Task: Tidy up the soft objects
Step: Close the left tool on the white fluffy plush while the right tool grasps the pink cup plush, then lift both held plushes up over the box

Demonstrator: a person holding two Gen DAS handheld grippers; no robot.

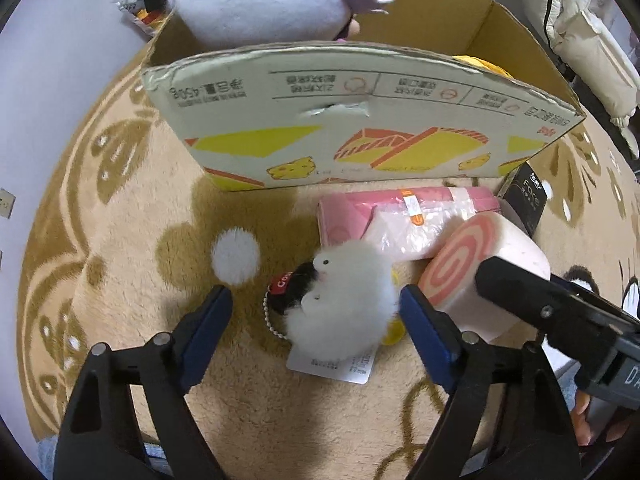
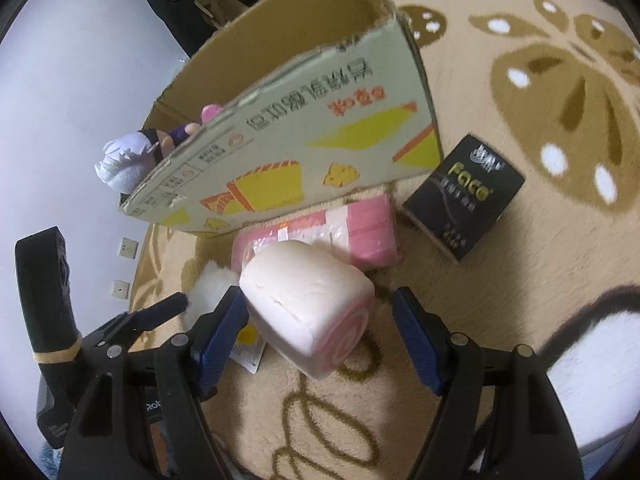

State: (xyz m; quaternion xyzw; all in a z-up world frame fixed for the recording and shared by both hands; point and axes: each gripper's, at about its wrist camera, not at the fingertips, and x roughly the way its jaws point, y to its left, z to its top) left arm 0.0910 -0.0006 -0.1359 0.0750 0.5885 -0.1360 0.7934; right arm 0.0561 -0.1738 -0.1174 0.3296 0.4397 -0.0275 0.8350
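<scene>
Left wrist view: the left gripper (image 1: 316, 304) points steeply down with its blue pads wide apart and a white fluffy toy (image 1: 348, 304) between them; the right-hand pad looks to brush the fur, the other stands clear, so nothing is gripped yet. That toy should be very light and springy; the fur will give before the pads bite, so a hold across the round body seems wiser than one on the bead chain or the card tag (image 1: 332, 364) under it; its black part with a red label is too small to read, and something yellow beneath it is mostly hidden. A loose white pom-pom (image 1: 235, 256) lies just beside the left pad on the rug (image 1: 120, 260).

Right wrist view: the right gripper (image 2: 316, 332) also stands open, straddling the swirl-roll cushion (image 2: 308, 308); one pad is at or near its side, the other apart, and I cannot tell whether the near one touches. It looks soft, bulky and light; squeezing across its middle should hold, though it may bulge. Behind it lies a pink wrapped pack (image 2: 352, 232), slippery-looking film, then a black box (image 2: 464, 196); beyond stands the cardboard box (image 2: 280, 148) with a white-haired plush doll (image 2: 128, 156) leaning over its edge. The carton's inside is largely hidden; a black-and-white shape at the lower right edge is cut off.
</scene>
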